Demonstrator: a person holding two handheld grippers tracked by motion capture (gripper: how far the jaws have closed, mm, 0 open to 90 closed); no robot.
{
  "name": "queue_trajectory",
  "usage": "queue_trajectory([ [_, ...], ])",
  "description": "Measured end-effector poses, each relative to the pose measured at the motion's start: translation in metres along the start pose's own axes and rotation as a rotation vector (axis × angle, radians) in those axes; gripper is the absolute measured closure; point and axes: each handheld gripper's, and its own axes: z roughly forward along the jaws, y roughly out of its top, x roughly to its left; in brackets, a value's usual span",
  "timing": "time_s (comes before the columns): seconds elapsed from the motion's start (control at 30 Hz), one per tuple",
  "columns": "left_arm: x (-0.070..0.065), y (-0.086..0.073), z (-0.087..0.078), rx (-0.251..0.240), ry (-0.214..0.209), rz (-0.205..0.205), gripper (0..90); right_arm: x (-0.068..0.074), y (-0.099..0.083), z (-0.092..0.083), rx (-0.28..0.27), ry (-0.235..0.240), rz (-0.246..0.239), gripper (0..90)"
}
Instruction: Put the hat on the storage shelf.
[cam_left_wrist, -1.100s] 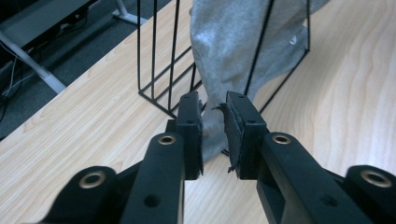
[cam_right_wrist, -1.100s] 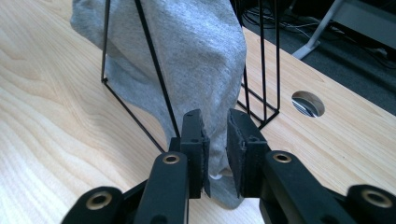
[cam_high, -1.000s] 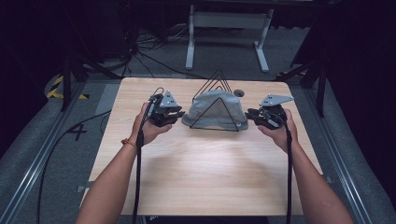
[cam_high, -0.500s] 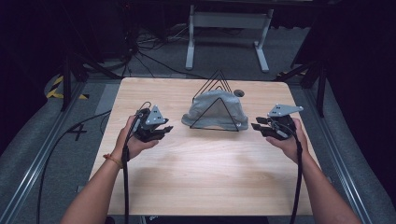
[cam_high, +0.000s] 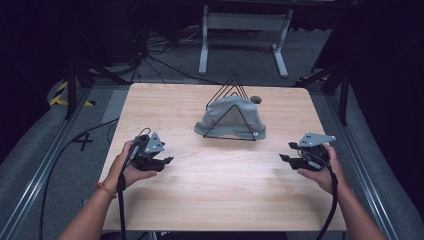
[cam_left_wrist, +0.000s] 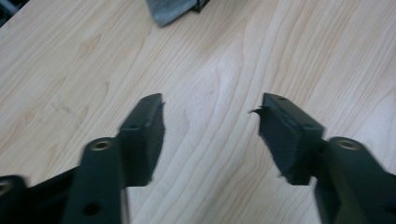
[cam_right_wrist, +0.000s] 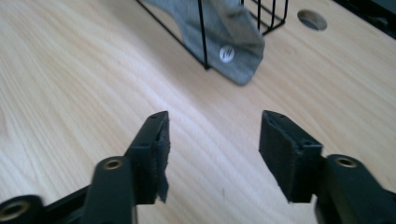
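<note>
From above, my left gripper (cam_high: 162, 161) and right gripper (cam_high: 289, 152) sit near me, well apart from the grey cloth (cam_high: 231, 121) draped on the wire rack (cam_high: 226, 96) at the table's (cam_high: 170, 105) far middle. In the left gripper view, my jaws have just been opening and stand apart with nothing between them, the cloth (cam_left_wrist: 168, 10) far ahead. In the right gripper view, it is the same, the cloth (cam_right_wrist: 224, 32) far right.

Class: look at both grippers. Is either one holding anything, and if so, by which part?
Nothing is held. The left gripper and right gripper are open, jaws just opened, over the table.

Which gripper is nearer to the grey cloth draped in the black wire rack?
Left, slightly. The left gripper sits left of and below the grey cloth; the right gripper sits farther off, to its right.
</note>
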Motion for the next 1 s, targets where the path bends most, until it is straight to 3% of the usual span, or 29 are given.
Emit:
queue_trajectory([
  [0.2,-0.015,-0.025,0.001,0.023,0.0,-0.006,26.9,0.004,-0.03,-0.005,0.001,-0.012,0.039,33.1],
  [0.37,-0.019,-0.043,0.003,0.014,-0.032,-0.039,24.0,0.006,-0.056,-0.007,0.015,-0.014,0.069,31.0],
  [0.4,-0.02,-0.05,0.005,0.004,-0.056,-0.054,22.7,0.005,-0.069,-0.005,0.01,-0.001,0.109,30.7],
  [0.43,-0.02,-0.05,0.005,0.004,-0.056,-0.054,22.8,0.005,-0.073,-0.004,0.018,0.006,0.118,30.3],
  [0.5,-0.025,-0.06,0.01,-0.003,-0.098,-0.074,22.0,0.004,-0.084,-0.001,0.041,0.008,0.124,29.6],
  [0.53,-0.025,-0.06,0.01,-0.003,-0.098,-0.074,20.2,0.004,-0.084,-0.001,0.041,0.008,0.124,29.6],
  [0.67,-0.023,-0.07,0.013,-0.063,-0.137,-0.155,19.3,0.002,-0.098,0.001,0.007,0.041,0.19,24.6],
  [0.73,-0.022,-0.071,0.014,-0.054,-0.142,-0.175,17.7,0.001,-0.102,0.001,-0.016,0.024,0.214,22.9],
  [1.0,-0.022,-0.071,0.014,-0.047,-0.13,-0.184,14.8,0.001,-0.102,0.002,-0.017,0.023,0.216,22.2],
])
